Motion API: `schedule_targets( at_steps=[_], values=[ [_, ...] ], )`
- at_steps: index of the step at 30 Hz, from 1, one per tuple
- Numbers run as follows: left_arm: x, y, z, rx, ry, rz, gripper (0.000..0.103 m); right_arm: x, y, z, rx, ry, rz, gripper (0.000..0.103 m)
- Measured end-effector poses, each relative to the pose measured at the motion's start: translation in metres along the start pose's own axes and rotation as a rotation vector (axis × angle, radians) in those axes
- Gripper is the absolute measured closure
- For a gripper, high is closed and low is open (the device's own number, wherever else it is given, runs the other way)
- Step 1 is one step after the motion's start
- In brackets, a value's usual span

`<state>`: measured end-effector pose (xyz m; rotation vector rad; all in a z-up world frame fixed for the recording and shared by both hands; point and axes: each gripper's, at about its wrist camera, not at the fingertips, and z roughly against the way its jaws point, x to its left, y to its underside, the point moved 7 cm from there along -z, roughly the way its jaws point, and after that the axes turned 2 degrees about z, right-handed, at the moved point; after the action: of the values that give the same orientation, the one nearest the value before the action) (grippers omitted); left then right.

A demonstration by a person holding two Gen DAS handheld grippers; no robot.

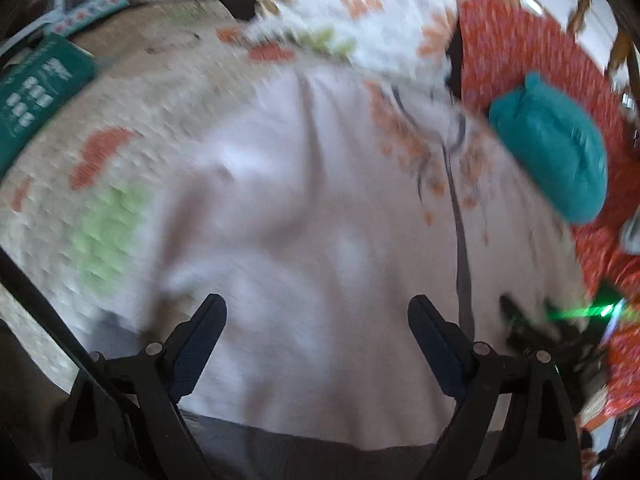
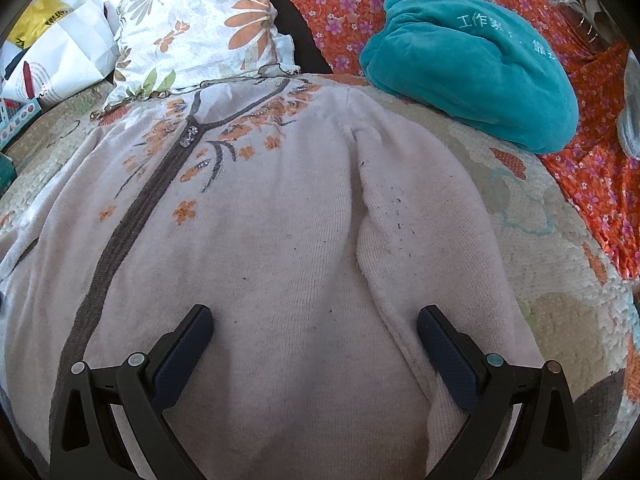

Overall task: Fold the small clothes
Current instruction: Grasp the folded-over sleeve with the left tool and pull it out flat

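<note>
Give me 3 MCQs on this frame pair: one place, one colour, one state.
1. Where is the teal bundle relative to the pink cardigan?
A. beyond its far right corner
B. under its hem
C. between the left tool's fingers

2. What colour is the flower print on the cardigan?
A. blue
B. orange
C. black

3. How do the fingers of the right tool stand?
A. shut on a sleeve
B. shut on nothing
C. spread open, gripping nothing

Key: 1 A, the bundle lies up and right of the cardigan's shoulder; 2 B, orange blossoms sit along the dark placket; 3 C, cardigan knit shows across a wide gap between the fingers.
</note>
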<state>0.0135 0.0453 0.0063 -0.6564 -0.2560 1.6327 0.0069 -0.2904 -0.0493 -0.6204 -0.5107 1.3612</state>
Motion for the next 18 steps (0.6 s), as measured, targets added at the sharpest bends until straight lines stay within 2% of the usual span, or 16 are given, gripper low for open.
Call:
schedule_targets(
  at_steps=[3,6,10,11,12,13,15,17,18],
  values=[
    [0.038,-0.025,0.019,-0.05,-0.028,0.042,0.011,0.0,0.001,0.0,-0.006,-0.003,-0.001,0.0],
    [0.073,-0.032,0.013,-0.013,-0.047,0.105,0.013,0.0,0.001,0.001,-0.012,-0.004,-0.002,0.0],
    [0.083,-0.023,-0.016,0.103,0.031,0.139,0.035,0.001,0.001,0.001,-0.016,-0.004,-0.002,0.0],
    [0.08,-0.02,-0.022,0.122,0.053,0.134,0.037,0.001,0.001,0.001,-0.017,-0.004,-0.003,0.0],
    [0.077,-0.019,-0.03,0.141,0.065,0.121,0.046,0.001,0.002,0.002,-0.018,-0.004,-0.003,0.0],
    [0.076,-0.018,-0.034,0.145,0.048,0.107,0.069,0.001,0.002,0.002,-0.019,-0.006,-0.004,0.0],
    [0.083,-0.018,-0.036,0.143,-0.04,0.079,0.096,0.001,0.002,0.002,-0.02,-0.01,-0.006,0.0],
    [0.096,-0.026,-0.031,0.135,-0.028,0.124,0.096,0.001,0.003,0.003,-0.024,-0.014,-0.008,0.0],
    [0.112,-0.037,-0.025,0.118,-0.055,0.166,0.096,0.0,0.003,0.003,-0.025,-0.017,-0.009,0.0]
  ],
)
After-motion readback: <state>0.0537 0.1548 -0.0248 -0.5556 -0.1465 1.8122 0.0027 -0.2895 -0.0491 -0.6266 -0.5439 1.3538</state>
